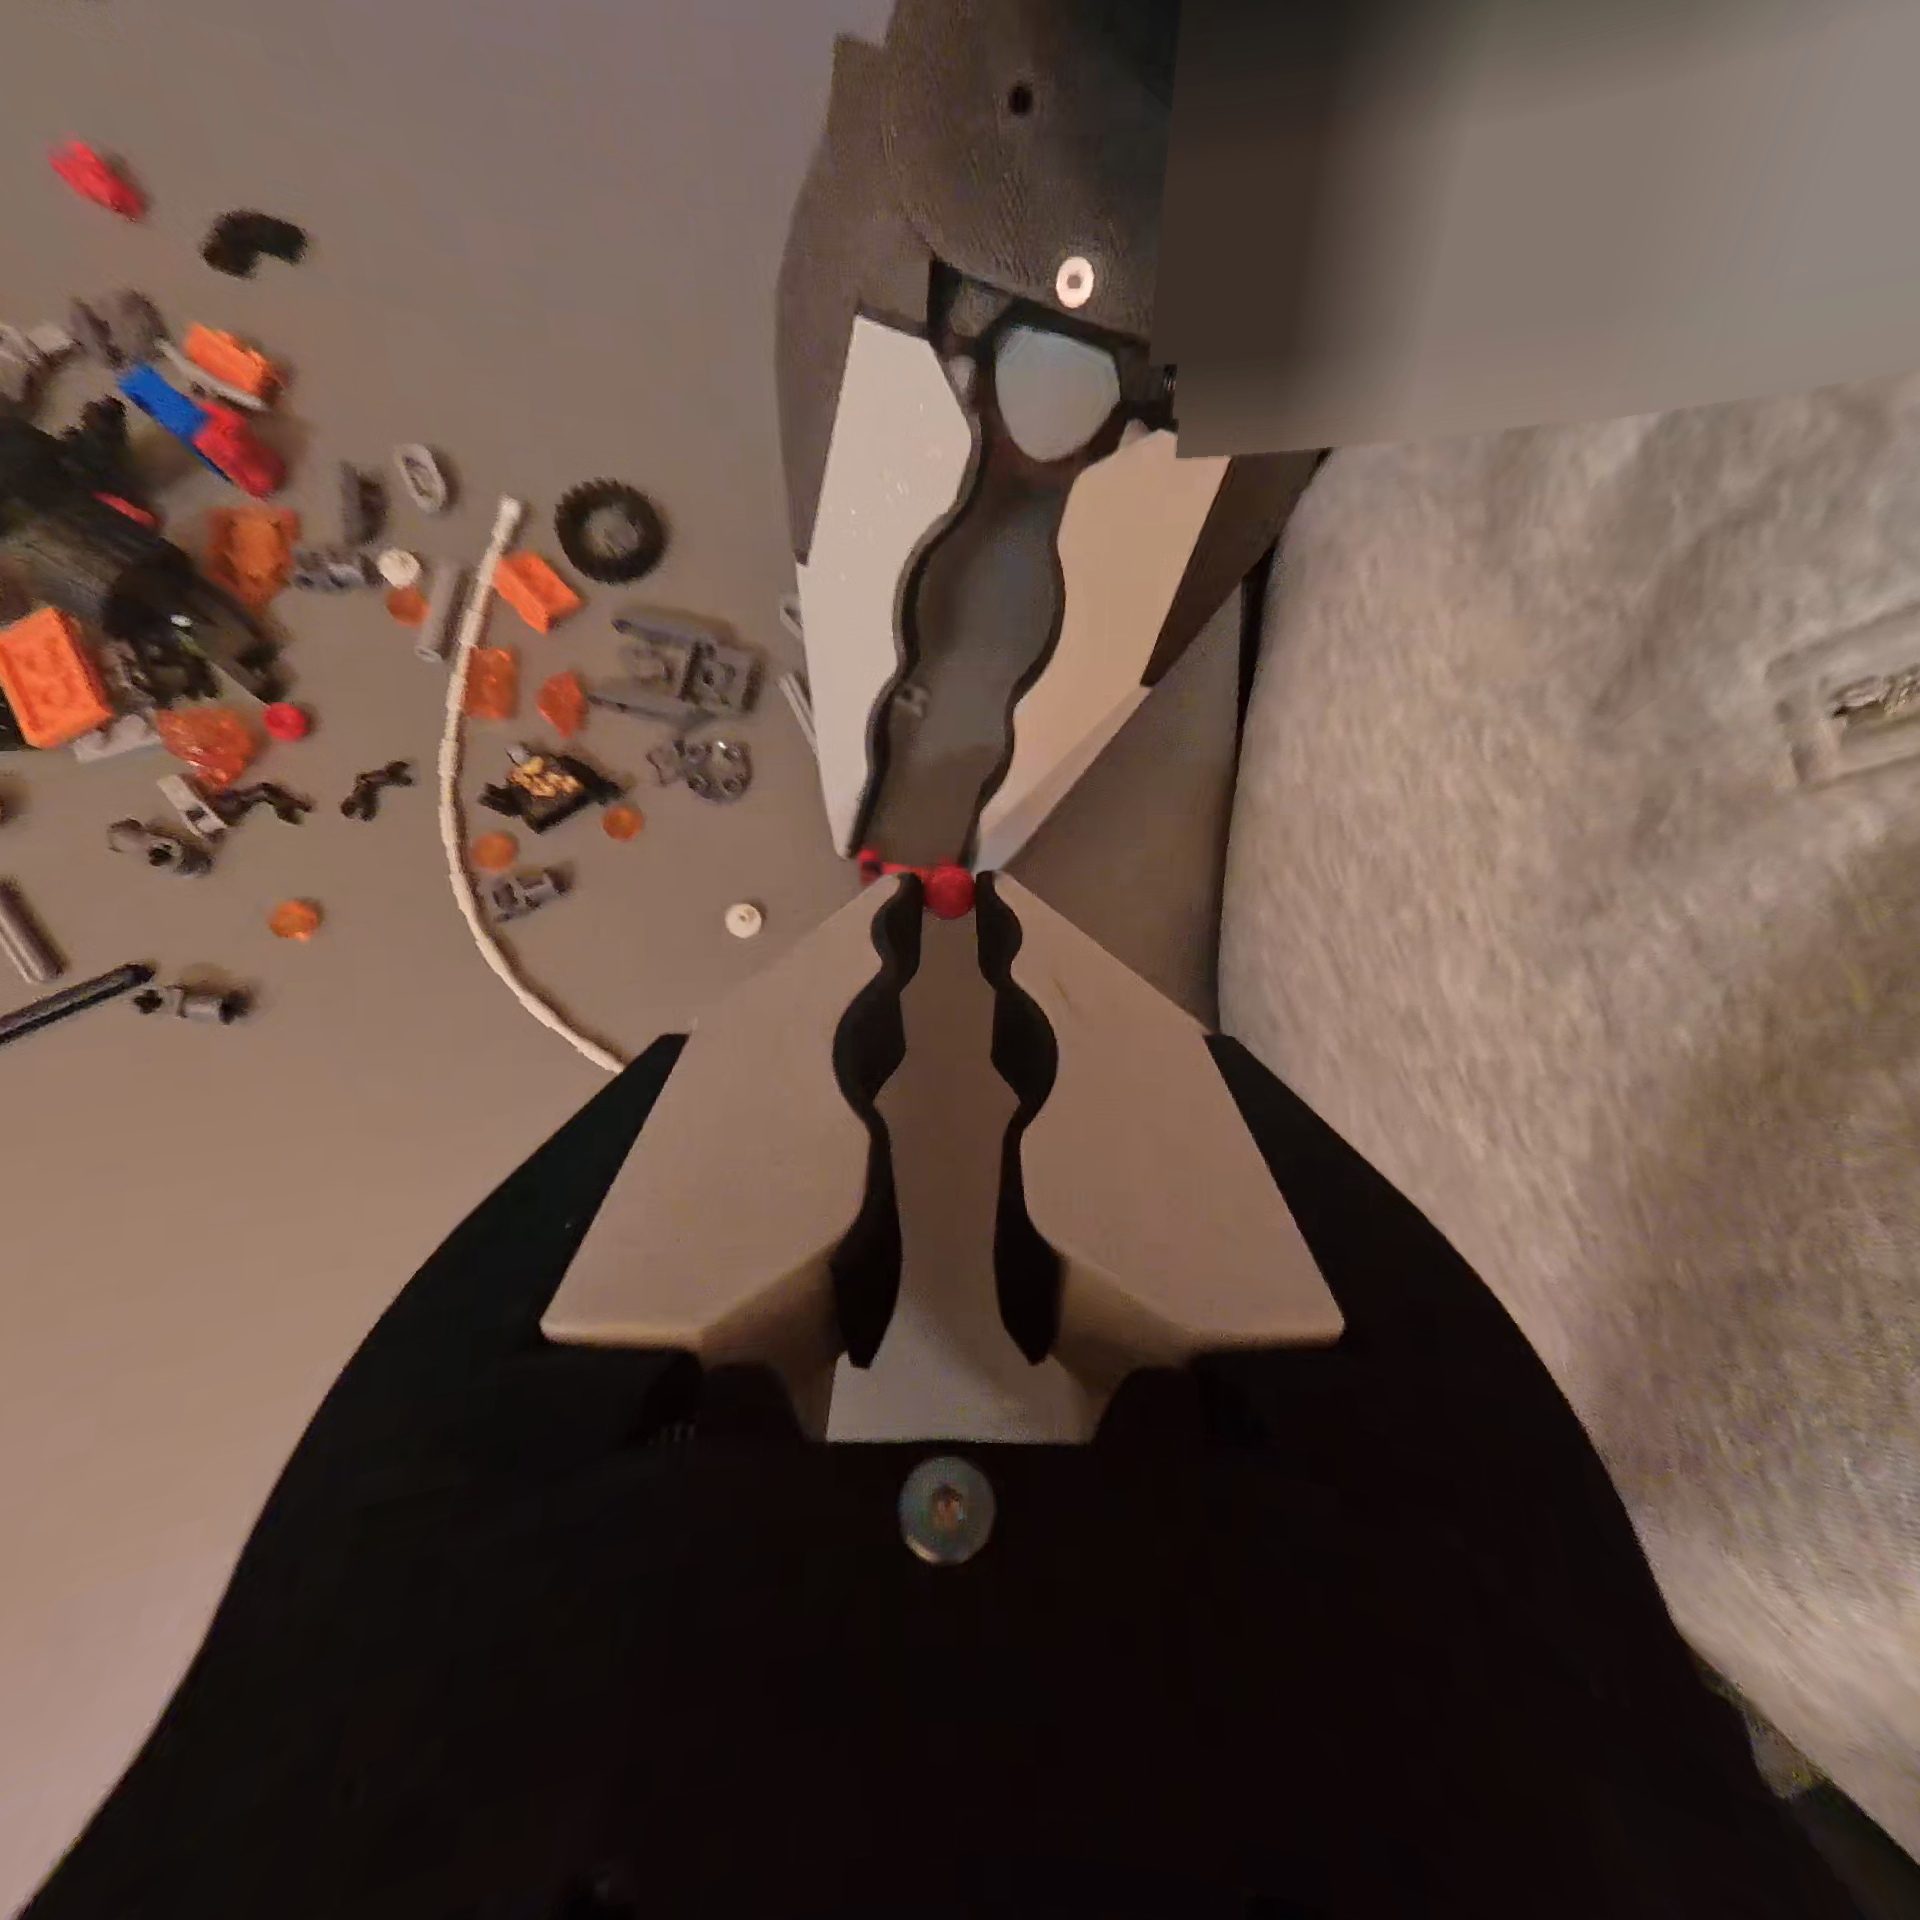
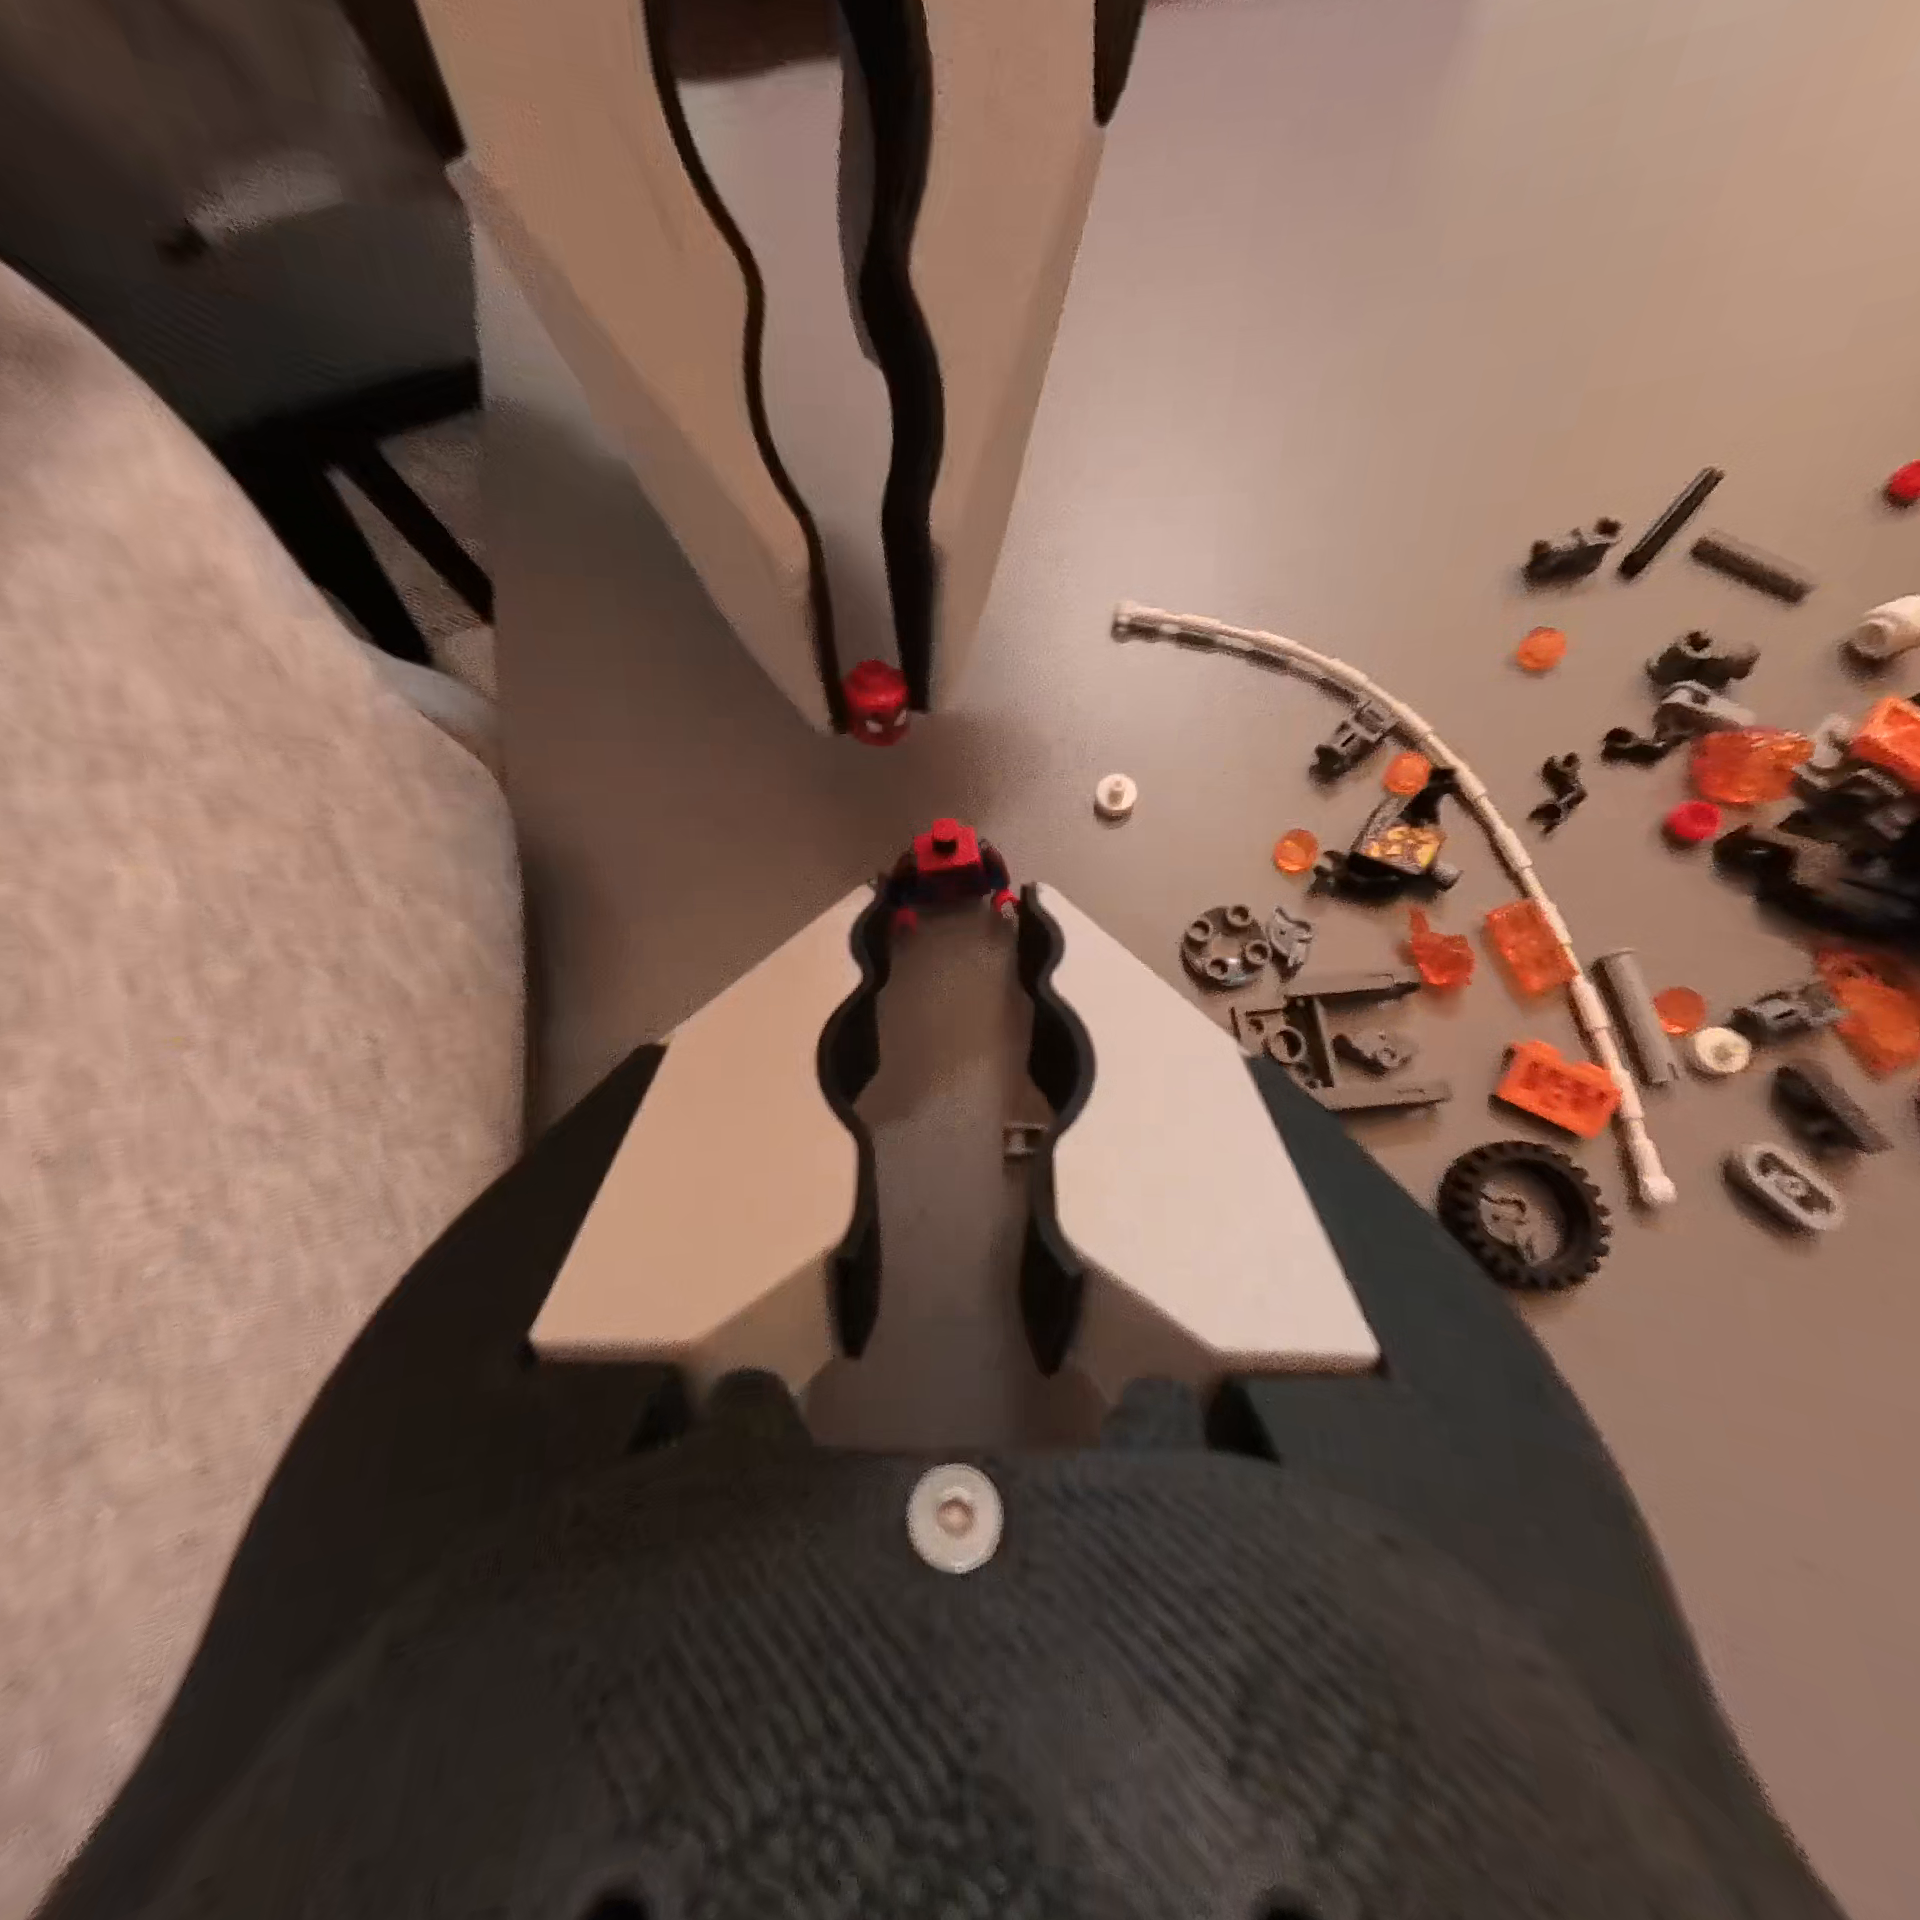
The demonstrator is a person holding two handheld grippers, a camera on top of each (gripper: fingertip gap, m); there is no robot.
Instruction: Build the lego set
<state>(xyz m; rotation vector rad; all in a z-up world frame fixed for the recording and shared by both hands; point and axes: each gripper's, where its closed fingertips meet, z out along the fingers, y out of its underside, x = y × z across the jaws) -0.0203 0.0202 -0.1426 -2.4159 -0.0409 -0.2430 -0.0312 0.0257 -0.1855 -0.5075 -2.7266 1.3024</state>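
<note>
My left gripper (image 1: 945,900) is shut on a small red minifigure head (image 1: 948,894) at its fingertips. My right gripper (image 2: 951,906) is shut on a red and blue minifigure torso (image 2: 945,878), neck stud pointing away from the camera. The two grippers point tip to tip above the table's edge. In the right wrist view the left gripper (image 2: 878,709) comes from the top with the head (image 2: 873,701) a short gap from the torso. In the left wrist view the right gripper (image 1: 920,854) comes from the top, and only red bits of the torso (image 1: 883,862) show.
Loose pieces lie on the grey-brown table (image 1: 520,1247): orange bricks (image 1: 47,675), a black tyre (image 2: 1525,1214), a white flexible hose (image 2: 1496,821), grey plates (image 1: 686,670), and a dark part-built model (image 2: 1829,862). Grey fuzzy fabric (image 1: 1558,1039) lies beyond the table edge. The grippers' ends are close to 5 cm from one another.
</note>
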